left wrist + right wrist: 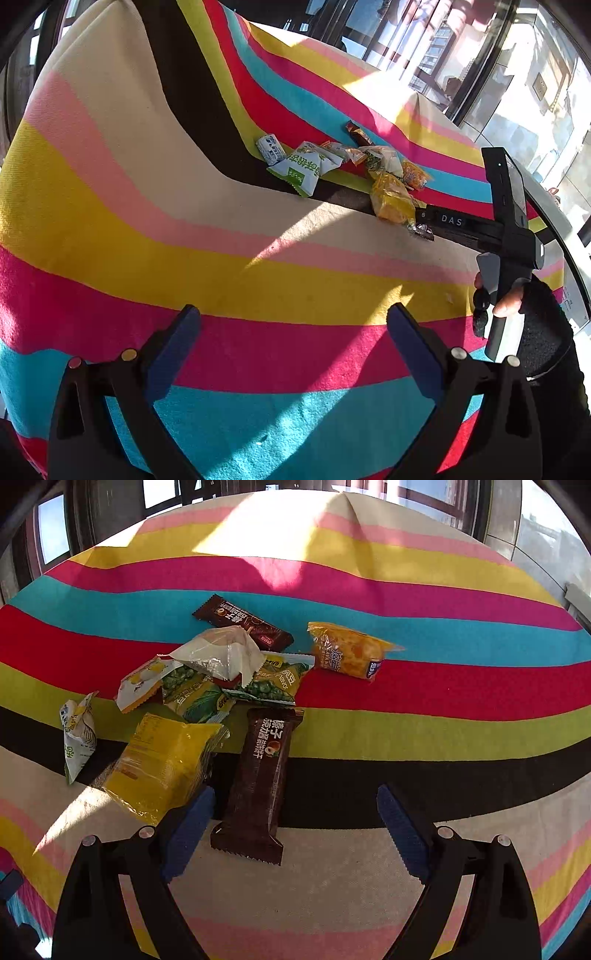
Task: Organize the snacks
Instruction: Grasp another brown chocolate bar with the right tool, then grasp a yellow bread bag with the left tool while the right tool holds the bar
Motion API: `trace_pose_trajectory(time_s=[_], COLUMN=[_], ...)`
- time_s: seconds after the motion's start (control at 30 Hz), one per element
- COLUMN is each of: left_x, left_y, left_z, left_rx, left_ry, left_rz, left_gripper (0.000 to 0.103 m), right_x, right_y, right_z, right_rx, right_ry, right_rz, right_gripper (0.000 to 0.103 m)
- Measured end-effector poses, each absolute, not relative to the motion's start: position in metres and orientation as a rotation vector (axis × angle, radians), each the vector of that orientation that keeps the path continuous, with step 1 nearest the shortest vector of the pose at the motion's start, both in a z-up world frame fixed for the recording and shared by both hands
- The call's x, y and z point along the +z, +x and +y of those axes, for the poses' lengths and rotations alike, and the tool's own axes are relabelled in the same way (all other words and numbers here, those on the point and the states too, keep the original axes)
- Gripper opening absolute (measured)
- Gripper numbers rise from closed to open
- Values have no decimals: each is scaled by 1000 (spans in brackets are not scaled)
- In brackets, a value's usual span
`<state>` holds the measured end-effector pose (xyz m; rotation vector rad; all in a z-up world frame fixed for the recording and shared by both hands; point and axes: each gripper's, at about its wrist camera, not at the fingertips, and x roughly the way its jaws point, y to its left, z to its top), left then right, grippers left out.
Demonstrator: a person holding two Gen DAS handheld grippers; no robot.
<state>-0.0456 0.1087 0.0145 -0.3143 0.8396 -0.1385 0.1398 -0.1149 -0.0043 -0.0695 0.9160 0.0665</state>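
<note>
Several snack packets lie in a loose pile on a striped cloth. In the right wrist view a brown bar packet lies nearest, partly between my open fingers. A yellow packet lies just left of it, touching the left fingertip. Green pea packets, a white packet, a second brown bar and an orange packet lie beyond. My right gripper is open and holds nothing. My left gripper is open and empty, well short of the pile.
The striped cloth covers the whole table. In the left wrist view the right gripper's body and the gloved hand holding it are at the right. Windows and a table edge lie beyond.
</note>
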Motion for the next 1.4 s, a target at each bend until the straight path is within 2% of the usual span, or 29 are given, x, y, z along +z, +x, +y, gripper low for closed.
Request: trace_pose_trajectory(time_s=[0.07,0.13,0.17,0.2,0.27,0.67,0.87,1.2,1.27,1.3,1.33,1.4], left_x=[14,14,14,14,14,17,29,13,8,9,11,11], left_y=[-46,-47,-47,-47,-47,-35,21,131,140,138,133,118], left_z=[109,108,108,108,108,95,32,-32,-40,-45,-50,-58], left_rx=[-139,-138,-138,-138,-137,-144,-266,-145,-142,-143,-154,-222], left_ry=[-317,-320,-319,-319,-320,-291,-210,-62,-2,31,68,99], left_rz=[839,839,840,840,840,888,904,944,956,939,922,908], left_gripper=[100,100,100,100,101,101,101,101,92,65,48,47], right_x=[-4,-3,-1,0,4,0,-2,-2,-2,-3,-3,-3], right_y=[147,147,143,137,118,-17,-24,-23,-23,-24,-25,-25], right_z=[-115,-121,-124,-127,-138,-245,-247,-253,-254,-256,-257,-255], right_rx=[83,127,121,141,178,73,66,103,112,116,118,121], right_ry=[-66,-37,-39,-41,-22,79,84,134,149,157,161,158], right_rz=[916,915,903,899,891,852,841,837,835,834,834,834], right_gripper=[86,79,64,44,24,23,24,28,28,28,28,29])
